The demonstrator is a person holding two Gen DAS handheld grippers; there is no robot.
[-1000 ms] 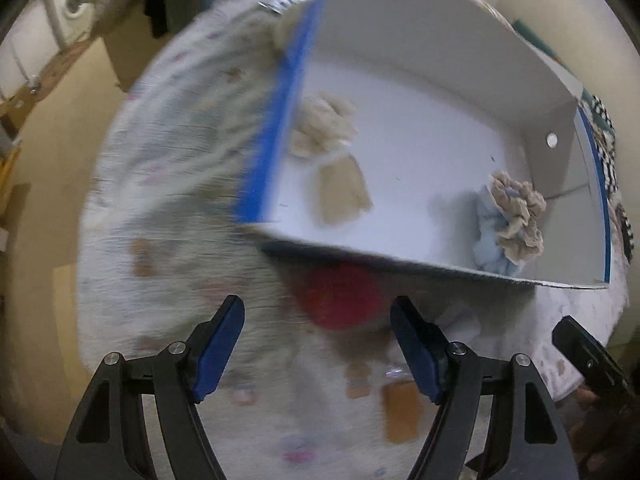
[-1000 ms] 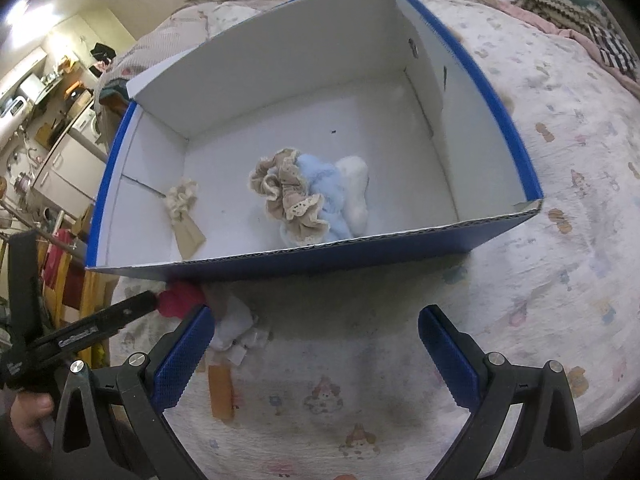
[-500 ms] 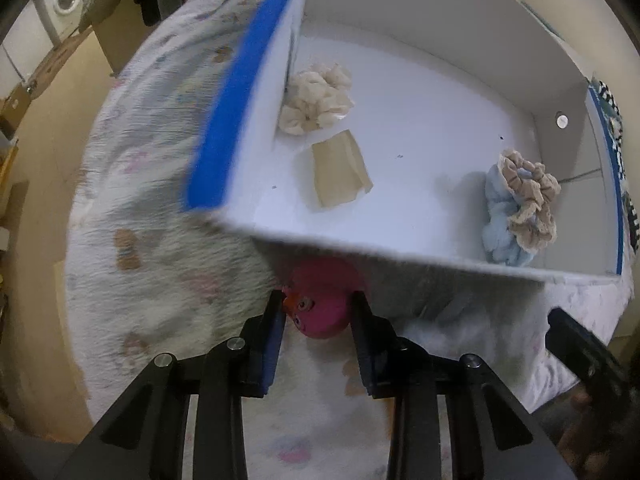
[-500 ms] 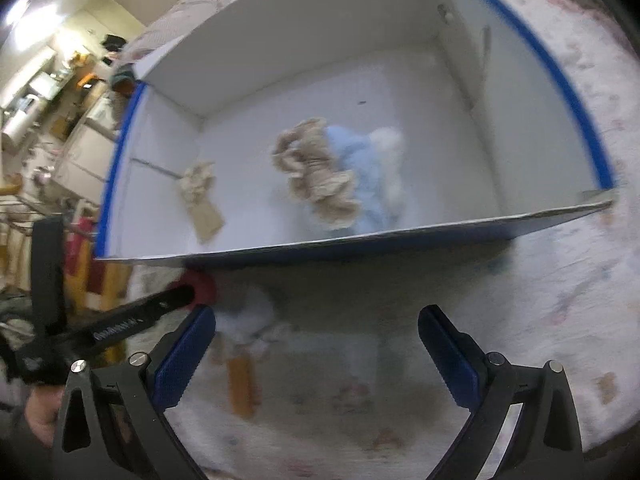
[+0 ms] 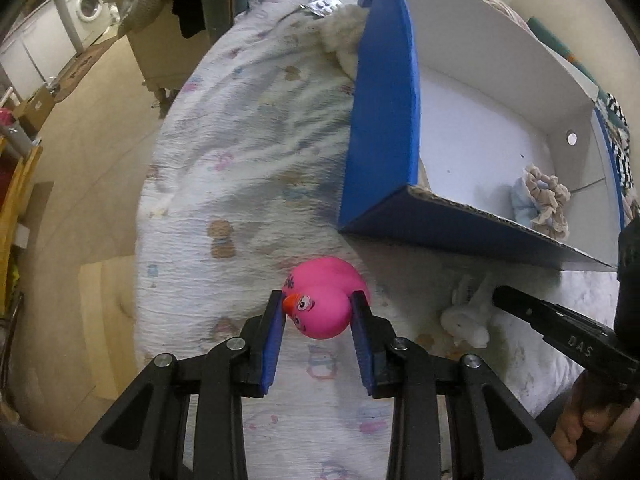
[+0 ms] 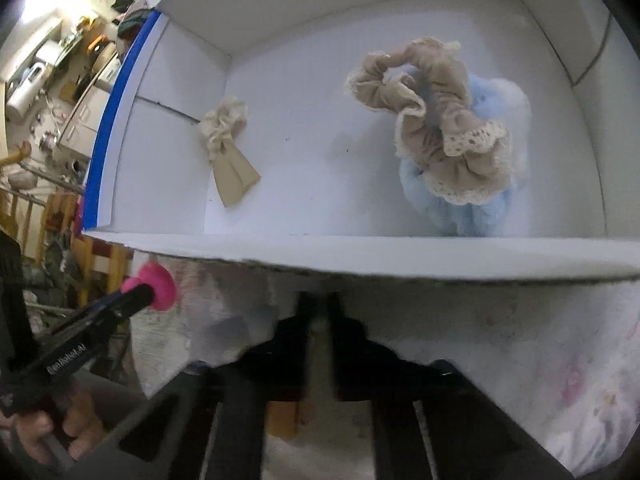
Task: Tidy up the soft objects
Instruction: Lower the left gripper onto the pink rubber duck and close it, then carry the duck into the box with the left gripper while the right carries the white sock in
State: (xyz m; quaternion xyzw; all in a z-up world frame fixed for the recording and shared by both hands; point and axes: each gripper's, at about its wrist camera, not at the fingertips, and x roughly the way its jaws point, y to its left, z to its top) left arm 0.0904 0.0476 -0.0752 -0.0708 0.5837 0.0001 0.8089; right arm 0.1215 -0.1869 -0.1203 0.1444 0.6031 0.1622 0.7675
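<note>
My left gripper (image 5: 318,310) is shut on a pink rubber duck (image 5: 326,298), just above the printed bedspread, in front of the blue box's near left corner (image 5: 384,132). The duck also shows in the right wrist view (image 6: 158,282). A small white plush (image 5: 470,310) lies to its right, at the tip of my right gripper. In the right wrist view the right gripper (image 6: 318,312) is closed on something white and blurred below the box wall (image 6: 360,254). Inside the box lie a beige lace scrunchie (image 6: 440,120) on a light blue scrunchie (image 6: 468,208), and a cream scrunchie on a card (image 6: 226,142).
The blue box with a white inside sits on a bed with a printed quilt (image 5: 248,152). A fluffy cream cloth (image 5: 344,40) lies behind the box's left wall. The bed edge drops to a wooden floor (image 5: 88,160) at left.
My left gripper closed on the pink duck and drew it back from the box. My right gripper moved forward under the box's near wall and closed from wide open.
</note>
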